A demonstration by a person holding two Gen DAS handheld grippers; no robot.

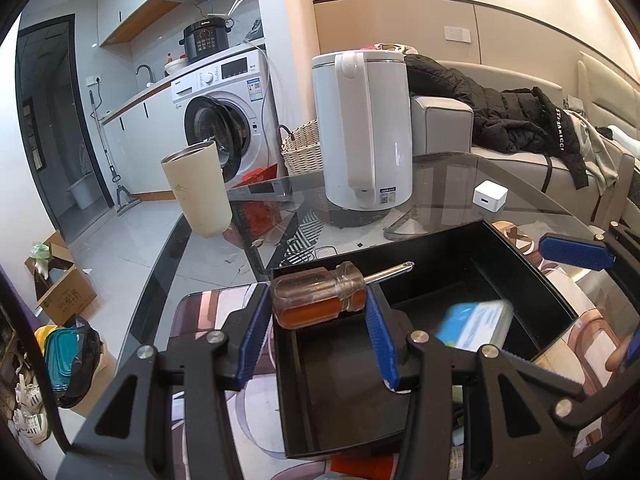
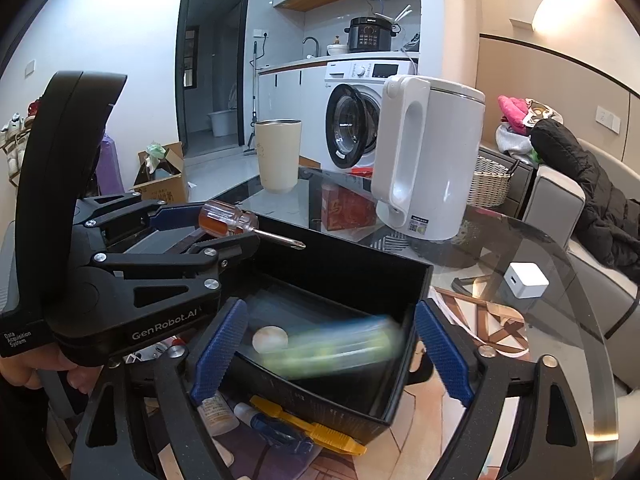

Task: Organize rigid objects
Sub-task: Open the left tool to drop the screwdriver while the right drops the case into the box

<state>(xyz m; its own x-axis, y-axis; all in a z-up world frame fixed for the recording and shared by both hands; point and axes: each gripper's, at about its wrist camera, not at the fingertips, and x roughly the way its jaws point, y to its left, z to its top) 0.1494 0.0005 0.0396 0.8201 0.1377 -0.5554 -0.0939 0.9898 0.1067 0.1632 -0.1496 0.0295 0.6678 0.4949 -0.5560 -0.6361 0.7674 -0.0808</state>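
In the left wrist view, the left gripper (image 1: 318,312) is sitting at lower centre, its blue pads clenching the amber-and-clear handle of a screwdriver (image 1: 320,296). The screwdriver is lying crosswise, its metal shaft pointing toward the right of the frame, over the near left corner of the black box (image 1: 532,280). Inside the box, at lower right of centre, a blue-and-white packet (image 1: 476,324) is showing as a motion-blurred shape. A white kettle (image 1: 362,132) is standing at upper centre on the glass table (image 1: 520,184), a beige tumbler (image 1: 198,188) is standing to its left, and a small white cube (image 1: 489,196) is resting to its right. One blue pad of the right gripper (image 1: 576,251) is poking in at the right edge.

In the right wrist view, the right gripper (image 2: 330,356) is spreading wide at lower centre, released, holding nothing, its pads flanking the box (image 2: 360,264). The blurred packet (image 2: 340,348) is lying between them inside the box. At left of centre the left gripper (image 2: 224,232) is gripping the screwdriver (image 2: 232,222) above the box's far left rim. A yellow tool (image 2: 316,428) and small bottles (image 2: 218,412) are lying at the bottom.
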